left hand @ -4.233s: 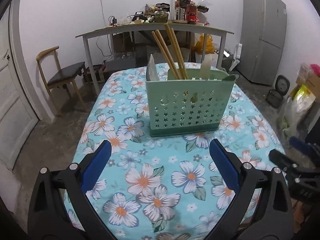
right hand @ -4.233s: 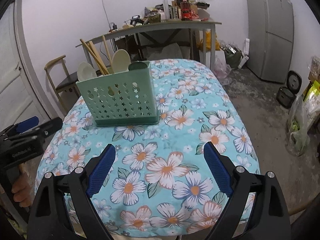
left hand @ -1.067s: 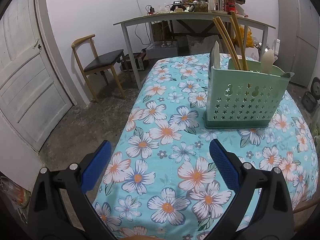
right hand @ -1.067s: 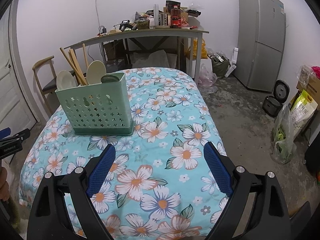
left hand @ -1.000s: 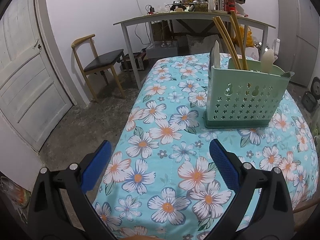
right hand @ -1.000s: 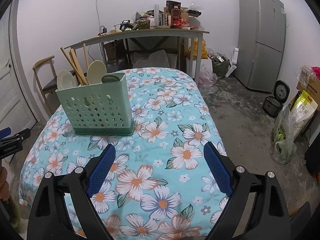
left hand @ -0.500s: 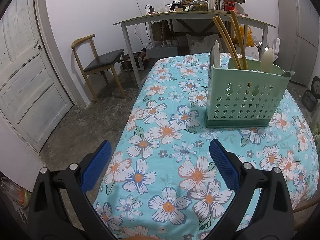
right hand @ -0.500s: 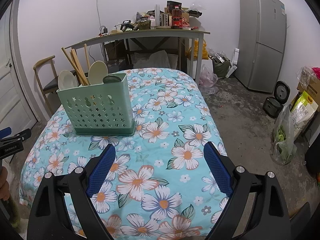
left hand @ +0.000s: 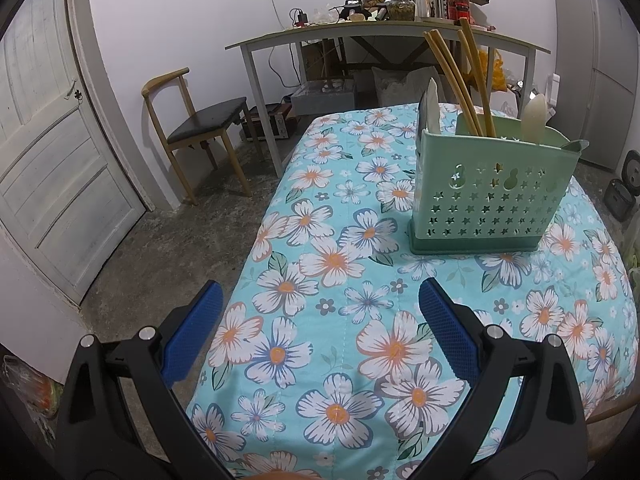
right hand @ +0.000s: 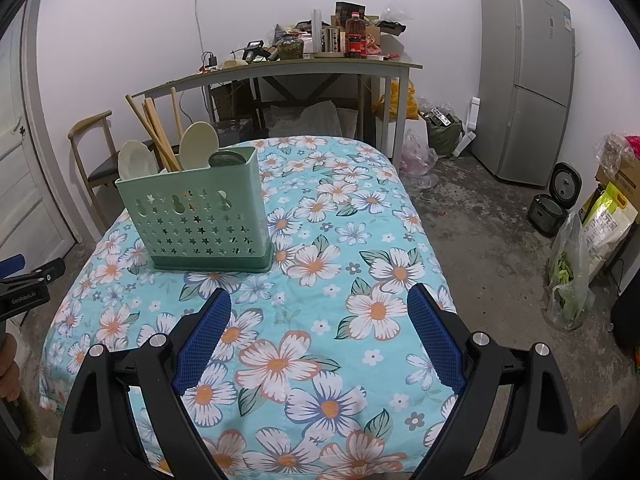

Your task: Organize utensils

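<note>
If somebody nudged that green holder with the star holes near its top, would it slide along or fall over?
The green plastic utensil holder would probably tip rather than slide: it stands tall and narrow, and the wooden chopsticks and pale spoons rise above its rim. The soft floral tablecloth likely grips its base. It seems light, being thin and perforated.

Left wrist cam: sits low behind the left tongs (left hand: 320, 320), at the near-left corner of the floral counter (left hand: 340, 320), facing fwd & slightly right; green utensil caddy (left hand: 492, 192) upper right, door (left hand: 52, 168) & chair (left hand: 200, 120) on the left.

Right wrist cam: behind the right tongs (right hand: 318, 326), nearer the counter's (right hand: 320, 320) right side, facing fwd; caddy (right hand: 200, 216) to the left, fridge (right hand: 524, 80) far right.

Both share counter, caddy w/ its utensils, chair, cluttered back desk (right hand: 280, 68). Left tongs' tip (right hand: 24, 276) shows at right cam's left edge.
</note>
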`<action>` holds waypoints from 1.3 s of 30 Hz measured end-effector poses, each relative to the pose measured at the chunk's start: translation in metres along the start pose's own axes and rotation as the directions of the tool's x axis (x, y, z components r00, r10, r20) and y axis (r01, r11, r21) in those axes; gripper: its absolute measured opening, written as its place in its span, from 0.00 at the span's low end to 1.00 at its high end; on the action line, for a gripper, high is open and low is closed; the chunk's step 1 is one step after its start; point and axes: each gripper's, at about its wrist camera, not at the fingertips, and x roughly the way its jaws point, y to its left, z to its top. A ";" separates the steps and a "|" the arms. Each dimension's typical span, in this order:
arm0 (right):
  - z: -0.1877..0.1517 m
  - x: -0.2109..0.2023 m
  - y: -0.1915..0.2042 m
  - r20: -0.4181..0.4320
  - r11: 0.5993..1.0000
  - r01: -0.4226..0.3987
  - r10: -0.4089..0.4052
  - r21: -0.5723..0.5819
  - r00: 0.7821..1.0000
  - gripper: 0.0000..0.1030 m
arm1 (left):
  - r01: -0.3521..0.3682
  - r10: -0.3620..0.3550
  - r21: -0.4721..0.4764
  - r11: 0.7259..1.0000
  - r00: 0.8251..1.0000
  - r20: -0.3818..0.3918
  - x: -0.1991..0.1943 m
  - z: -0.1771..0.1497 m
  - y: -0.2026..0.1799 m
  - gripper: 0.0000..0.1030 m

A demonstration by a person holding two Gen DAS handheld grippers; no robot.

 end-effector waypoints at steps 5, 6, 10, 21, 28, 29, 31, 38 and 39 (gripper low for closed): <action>0.000 0.000 0.001 0.001 1.000 0.000 0.000 0.000 1.000 0.85 | -0.001 0.001 -0.001 1.000 1.000 0.001 0.000 0.000 0.000 0.92; 0.001 -0.001 0.001 0.002 1.000 0.000 0.000 -0.001 1.000 0.85 | -0.001 0.001 0.000 1.000 1.000 0.000 0.000 0.000 0.001 0.92; 0.002 -0.001 0.003 0.003 1.000 -0.002 0.002 -0.001 1.000 0.85 | -0.001 0.001 0.001 1.000 1.000 0.001 0.000 0.000 0.001 0.92; 0.001 -0.001 0.003 0.002 1.000 -0.003 0.003 0.001 1.000 0.85 | -0.001 0.001 0.000 1.000 1.000 0.001 0.000 0.000 0.001 0.92; 0.004 -0.002 0.002 0.005 1.000 -0.007 0.007 0.003 1.000 0.85 | -0.001 0.001 0.001 1.000 1.000 0.001 0.000 0.000 0.000 0.92; 0.004 -0.002 0.003 0.005 1.000 -0.010 0.009 0.004 1.000 0.85 | -0.001 0.001 0.001 1.000 1.000 0.001 0.000 0.000 0.000 0.92; 0.005 -0.002 0.002 0.006 1.000 -0.011 0.011 0.005 1.000 0.85 | 0.000 0.000 0.000 1.000 1.000 0.001 0.000 0.000 0.001 0.92; 0.005 -0.002 0.002 0.006 1.000 -0.010 0.010 0.004 1.000 0.85 | 0.000 0.000 0.000 1.000 1.000 0.001 0.000 0.000 0.001 0.92; 0.006 -0.002 0.003 0.005 1.000 -0.010 0.010 0.003 1.000 0.85 | 0.000 0.000 0.000 1.000 1.000 0.000 0.000 0.000 0.000 0.92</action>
